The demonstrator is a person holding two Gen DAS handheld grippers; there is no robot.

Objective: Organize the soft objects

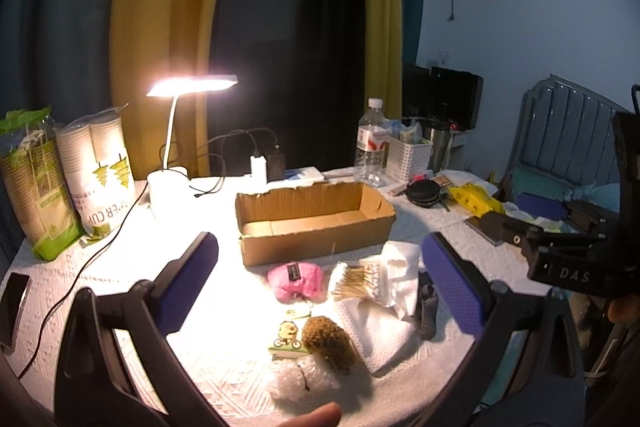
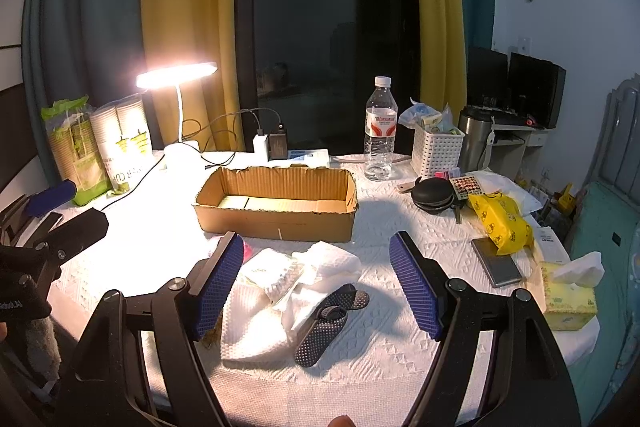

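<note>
An open, empty cardboard box (image 1: pixel 312 223) (image 2: pixel 276 207) sits mid-table. In front of it lies a pile of soft things: a pink plush piece (image 1: pixel 296 281), a pack of cotton swabs (image 1: pixel 356 281), white towels (image 1: pixel 380 331) (image 2: pixel 256 323), a brown fuzzy ball (image 1: pixel 328 343), a bubble-wrap lump (image 1: pixel 300 379), a cartoon sponge (image 1: pixel 286 339) and dark dotted insoles (image 2: pixel 328 319). My left gripper (image 1: pixel 320 287) is open above the pile, holding nothing. My right gripper (image 2: pixel 316 279) is open over the towels and insoles, holding nothing.
A lit desk lamp (image 1: pixel 192 87) and paper-cup packs (image 1: pixel 100 171) stand at back left with cables. A water bottle (image 2: pixel 380 131), white basket (image 2: pixel 438 149), steel flask (image 2: pixel 476 139), black case (image 2: pixel 432 197), yellow bag (image 2: pixel 500 223), phone (image 2: pixel 496 261) and tissue box (image 2: pixel 568 295) crowd the right.
</note>
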